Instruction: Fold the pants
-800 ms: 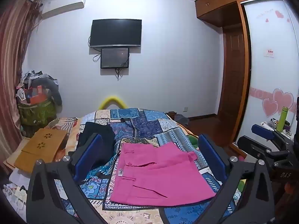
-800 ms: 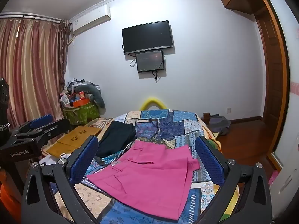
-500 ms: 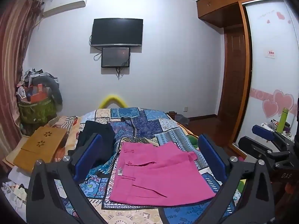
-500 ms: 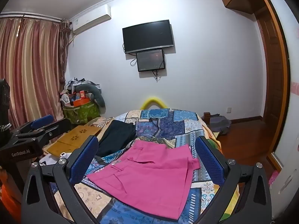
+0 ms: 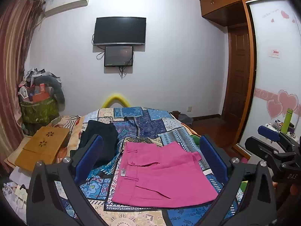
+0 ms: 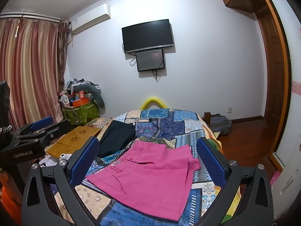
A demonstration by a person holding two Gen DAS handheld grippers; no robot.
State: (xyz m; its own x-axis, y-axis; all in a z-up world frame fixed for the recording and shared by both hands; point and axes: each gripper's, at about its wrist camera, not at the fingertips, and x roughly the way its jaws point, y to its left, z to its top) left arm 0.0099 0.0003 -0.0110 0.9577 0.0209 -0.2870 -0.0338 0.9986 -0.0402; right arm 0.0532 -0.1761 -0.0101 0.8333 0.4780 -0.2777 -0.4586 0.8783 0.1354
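Pink pants [image 5: 161, 175] lie folded flat on the patchwork bedspread [image 5: 150, 124], waistband to the left; they also show in the right wrist view [image 6: 150, 180]. My left gripper [image 5: 150, 160] is open and empty, held above the near edge of the bed with the pants between its blue pads. My right gripper [image 6: 148, 162] is open and empty too, above the pants from the right side. Each gripper shows at the edge of the other's view: the right one [image 5: 270, 137], the left one [image 6: 39, 126].
A dark folded garment [image 5: 101, 137] lies on the bed left of the pants. A wooden lap desk [image 5: 43, 146] sits at the bed's left side. A green basket of clutter [image 5: 37, 107] stands by the curtain. A wardrobe and door are on the right.
Both views have drifted very slightly; the pants and both open grippers stay as they were.
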